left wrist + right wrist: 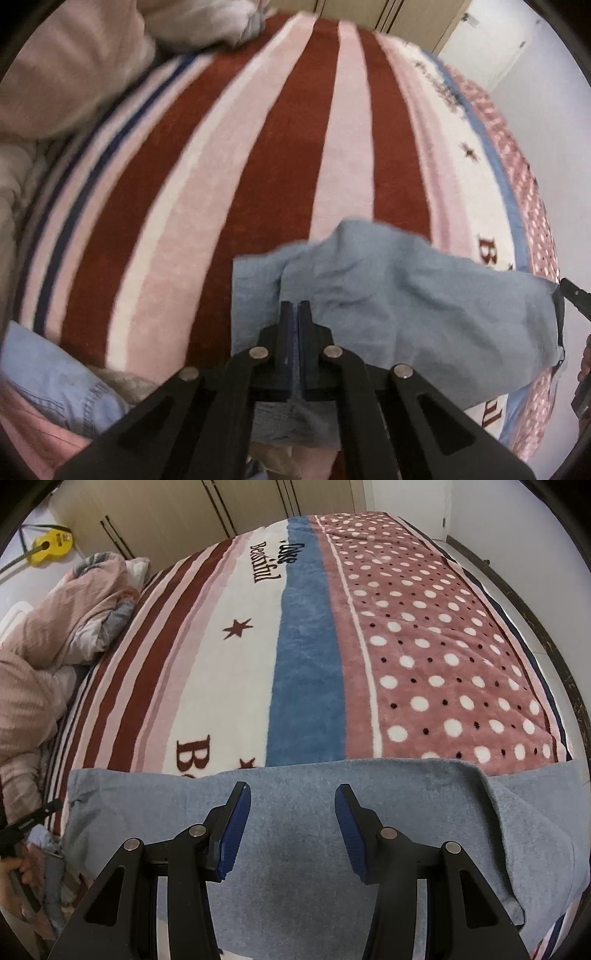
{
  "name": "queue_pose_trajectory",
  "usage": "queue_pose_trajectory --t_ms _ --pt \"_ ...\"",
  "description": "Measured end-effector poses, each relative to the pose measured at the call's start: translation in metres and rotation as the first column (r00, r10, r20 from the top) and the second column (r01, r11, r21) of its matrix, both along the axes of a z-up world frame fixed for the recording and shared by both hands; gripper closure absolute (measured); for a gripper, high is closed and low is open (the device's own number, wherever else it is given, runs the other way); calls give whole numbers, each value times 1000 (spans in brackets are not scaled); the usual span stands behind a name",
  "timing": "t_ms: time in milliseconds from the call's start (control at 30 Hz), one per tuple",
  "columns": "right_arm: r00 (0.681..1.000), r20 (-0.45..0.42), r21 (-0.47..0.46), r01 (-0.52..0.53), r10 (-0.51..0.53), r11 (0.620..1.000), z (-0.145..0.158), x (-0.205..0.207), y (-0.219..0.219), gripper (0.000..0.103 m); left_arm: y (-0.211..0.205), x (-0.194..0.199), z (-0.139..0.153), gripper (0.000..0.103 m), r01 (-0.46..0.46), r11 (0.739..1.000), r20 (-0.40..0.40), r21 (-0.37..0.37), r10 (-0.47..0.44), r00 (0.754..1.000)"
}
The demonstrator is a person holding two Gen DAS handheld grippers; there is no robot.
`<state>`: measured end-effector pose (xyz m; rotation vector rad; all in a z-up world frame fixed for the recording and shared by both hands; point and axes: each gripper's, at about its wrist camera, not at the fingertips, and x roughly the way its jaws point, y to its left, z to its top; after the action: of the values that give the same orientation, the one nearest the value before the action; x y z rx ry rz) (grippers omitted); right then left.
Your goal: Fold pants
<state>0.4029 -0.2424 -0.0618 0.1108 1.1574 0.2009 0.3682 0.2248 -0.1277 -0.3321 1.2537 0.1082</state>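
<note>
The grey-blue pants [399, 306] lie on the striped blanket [258, 155] at the near edge of the bed. My left gripper [294, 308] is shut on the pants at their left end, with cloth bunched around the fingers. In the right wrist view the pants [295, 849] spread flat across the front, with a folded layer at the right. My right gripper [291, 794] is open just above the pants, holding nothing. The left gripper [33, 823] shows at the far left of the right wrist view.
A pink quilt [44, 646] is heaped along the left side of the bed. A light blue denim garment [48, 376] lies at the lower left. A yellow toy guitar [50, 546] leans by the wardrobe. The blanket's dotted part [443, 646] reaches the bed's right edge.
</note>
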Motion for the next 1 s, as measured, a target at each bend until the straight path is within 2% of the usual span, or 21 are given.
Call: queue_pose_trajectory --t_ms 100,200,300,400,500,600,667,767,900,1000 --pt "1000 2 -2 -6 6 1000 0 0 2 60 0 -3 -13 95 -5 1000 -28 -21 4 1000" --pt "1000 -3 -1 -7 7 1000 -2 -1 3 60 -1 -4 -19 68 7 1000 -44 -8 -8 999" --pt "1000 -11 1 -5 5 1000 -5 -2 3 60 -2 -3 -22 67 16 998 -31 -60 -18 999" --pt "1000 -6 2 -3 3 1000 -5 -2 3 60 -2 3 -30 67 43 984 -30 -175 -49 998" --pt "1000 1 6 -1 1 1000 -4 -3 3 60 -9 9 -35 67 48 988 -40 -146 -55 998" --pt "1000 2 8 -2 2 1000 -5 -4 4 60 -17 11 -36 79 47 995 -42 -88 -51 998" --pt "1000 -1 8 0 0 1000 -6 -5 3 60 -21 12 -33 81 50 997 -35 -66 -52 998" --pt "1000 -8 7 8 -8 1000 -7 -7 0 60 -22 8 -18 83 45 999 5 -5 -45 999" --pt "1000 -9 5 19 -19 1000 -5 -6 -3 60 -13 0 11 83 -6 996 66 92 0 998" --pt "1000 -4 3 22 -22 1000 -2 -6 -3 60 -6 3 10 82 -23 993 62 116 16 998"
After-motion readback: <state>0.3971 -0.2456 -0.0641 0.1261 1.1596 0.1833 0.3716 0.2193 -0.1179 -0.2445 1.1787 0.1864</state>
